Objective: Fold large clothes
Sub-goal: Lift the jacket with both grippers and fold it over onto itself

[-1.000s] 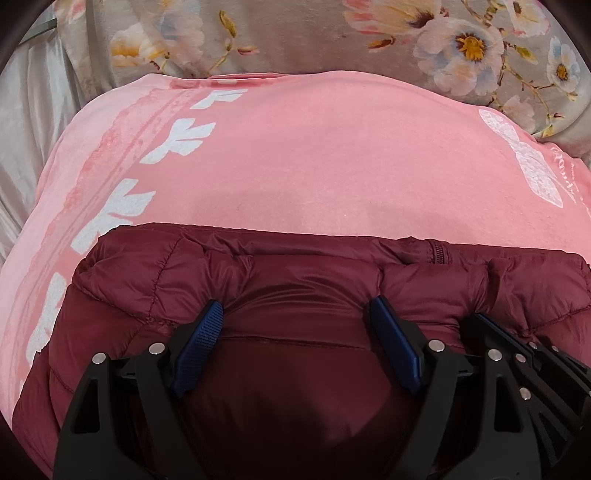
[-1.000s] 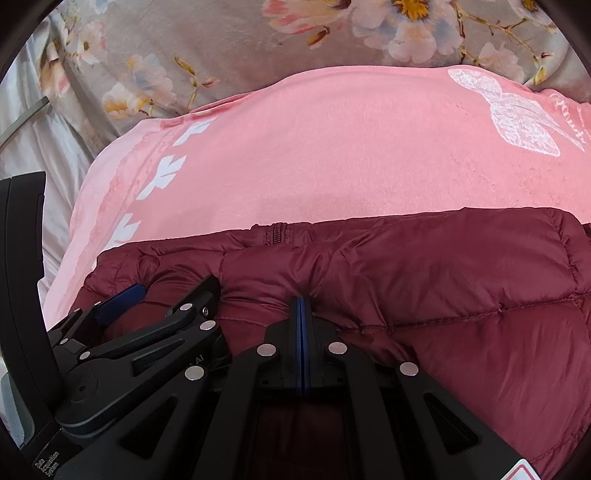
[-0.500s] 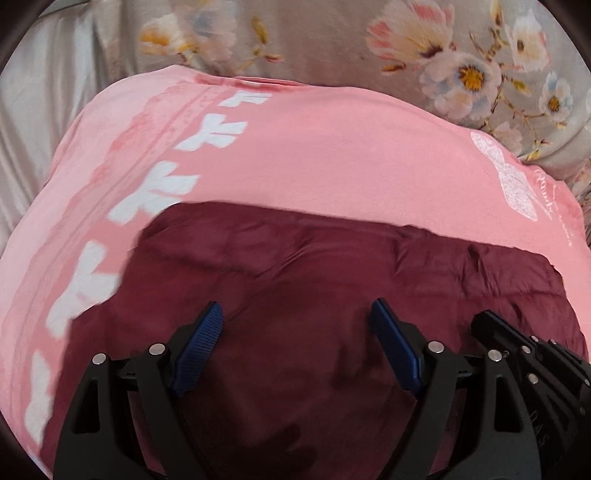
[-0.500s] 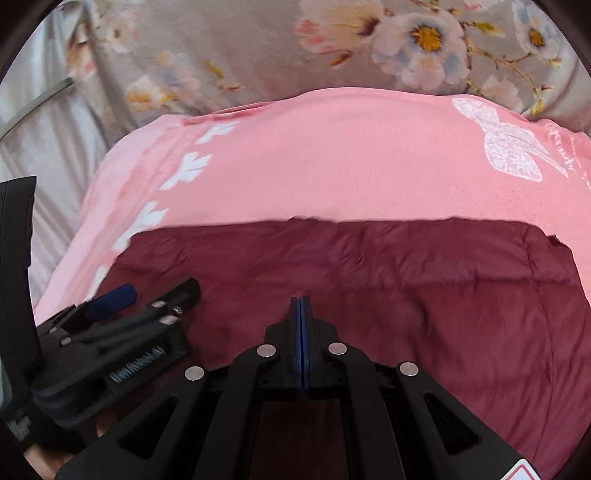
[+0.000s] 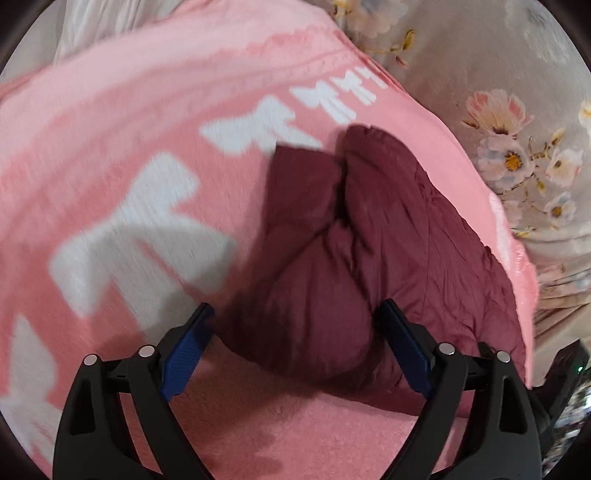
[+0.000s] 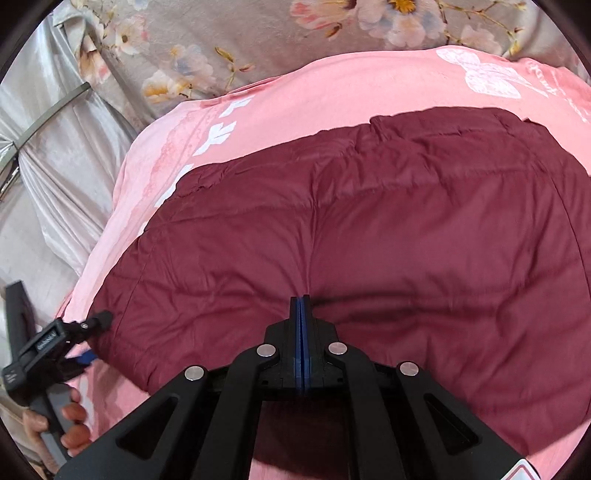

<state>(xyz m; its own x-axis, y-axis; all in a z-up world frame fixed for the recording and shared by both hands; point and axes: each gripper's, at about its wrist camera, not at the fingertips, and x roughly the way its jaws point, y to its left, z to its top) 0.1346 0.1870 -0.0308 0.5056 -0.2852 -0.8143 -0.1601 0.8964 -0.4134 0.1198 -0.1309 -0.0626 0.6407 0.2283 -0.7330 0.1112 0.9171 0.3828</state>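
Maroon jacket (image 6: 369,240) on pink blanket (image 6: 332,85) (floral bedspread (image 6: 229,33) beyond).

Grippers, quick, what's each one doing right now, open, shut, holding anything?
Left gripper: open, jaws just widened, nothing gripped, over the maroon jacket's edge.
Right gripper: shut, tips against the jacket; whether fabric is pinched cannot be told.
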